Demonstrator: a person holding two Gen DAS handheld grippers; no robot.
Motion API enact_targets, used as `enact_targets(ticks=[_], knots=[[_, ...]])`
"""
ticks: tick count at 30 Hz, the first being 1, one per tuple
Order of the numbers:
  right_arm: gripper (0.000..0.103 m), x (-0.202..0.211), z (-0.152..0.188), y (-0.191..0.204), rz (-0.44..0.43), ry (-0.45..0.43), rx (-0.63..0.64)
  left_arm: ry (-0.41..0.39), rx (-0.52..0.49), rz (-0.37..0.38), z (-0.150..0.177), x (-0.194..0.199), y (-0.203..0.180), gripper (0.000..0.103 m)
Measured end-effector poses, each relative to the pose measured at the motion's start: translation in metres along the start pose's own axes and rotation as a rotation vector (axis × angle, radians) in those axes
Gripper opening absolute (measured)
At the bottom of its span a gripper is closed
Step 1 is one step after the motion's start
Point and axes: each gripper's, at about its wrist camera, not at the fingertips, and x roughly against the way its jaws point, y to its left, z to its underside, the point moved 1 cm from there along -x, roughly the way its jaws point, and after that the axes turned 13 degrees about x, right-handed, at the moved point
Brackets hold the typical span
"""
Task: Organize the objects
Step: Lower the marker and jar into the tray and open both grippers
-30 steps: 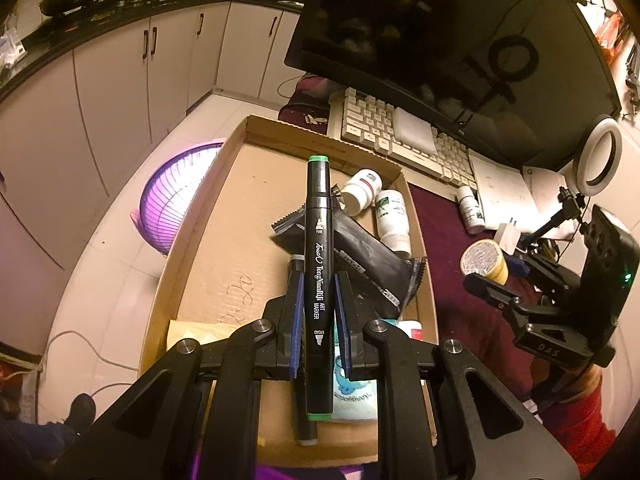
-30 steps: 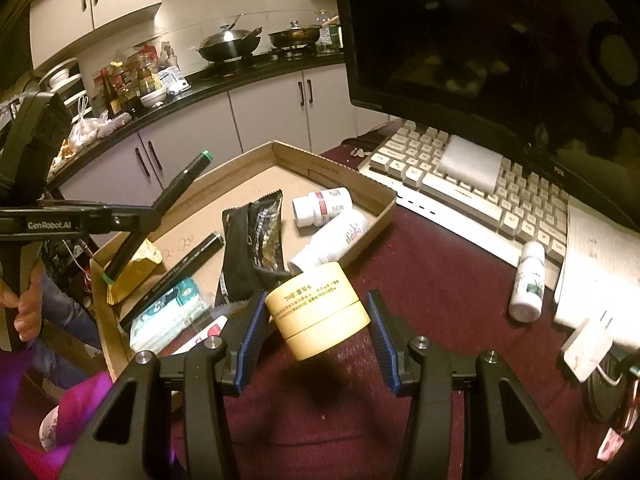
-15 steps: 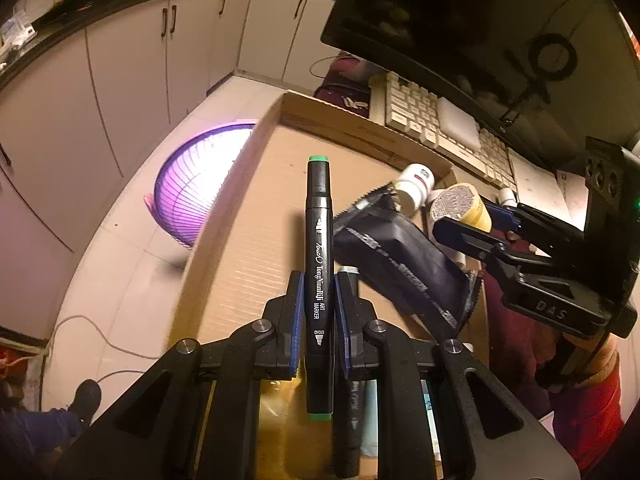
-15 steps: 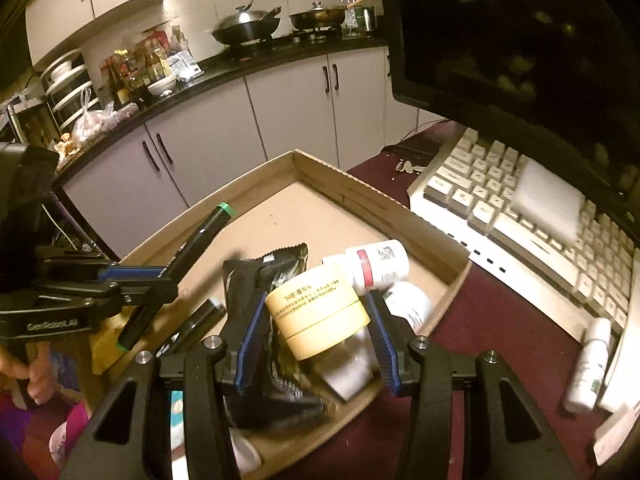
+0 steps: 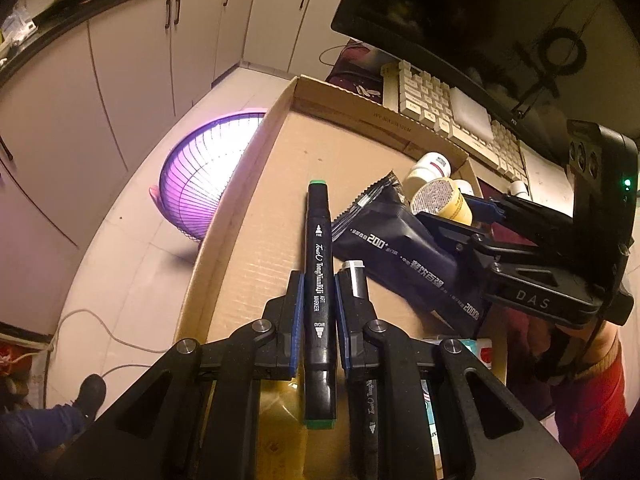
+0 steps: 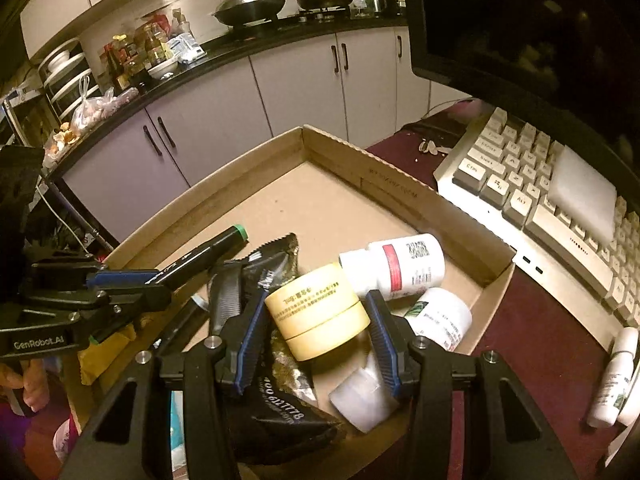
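My left gripper (image 5: 317, 296) is shut on a black green-capped marker (image 5: 318, 280), held lengthwise over the cardboard box (image 5: 256, 184). It shows at the left of the right wrist view (image 6: 132, 286) with the marker (image 6: 208, 246). My right gripper (image 6: 316, 318) is shut on a yellow round jar (image 6: 316, 316), held over the box's near right part, above a black snack bag (image 6: 272, 392). The jar (image 5: 442, 202) and right gripper (image 5: 460, 220) show in the left wrist view, above the bag (image 5: 404, 256).
In the box (image 6: 400, 192) lie two white pill bottles (image 6: 396, 266), (image 6: 436, 320), a second black marker (image 5: 358, 292) and small packets. A keyboard (image 6: 552, 208), a monitor (image 6: 520, 20) and a white bottle (image 6: 612, 376) are to the right. A purple basket (image 5: 204, 176) is on the floor.
My right gripper has carried the yellow jar from over the maroon table to over the box. My left gripper with the marker has come lower over the box.
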Motion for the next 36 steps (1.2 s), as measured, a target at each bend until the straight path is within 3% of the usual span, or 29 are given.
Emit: enact_targets(ticks=[14,21,29,36], knots=[[0.049,-0.005,-0.007,-0.001,0.02,0.001,0.013,-0.016,-0.035,-0.039,0.003,-0.004,-0.008,0.014],[0.049,-0.005,-0.037,0.002,0.013,-0.037,0.041,-0.032,-0.027,-0.054,0.001,-0.003,-0.006,0.014],[0.049,-0.049,-0.057,-0.008,0.044,0.075,-0.009,-0.035,-0.04,-0.082,-0.006,-0.009,-0.011,0.014],[0.05,-0.049,-0.054,-0.01,0.027,0.078,-0.014,-0.025,-0.03,-0.079,-0.005,-0.016,-0.008,0.014]])
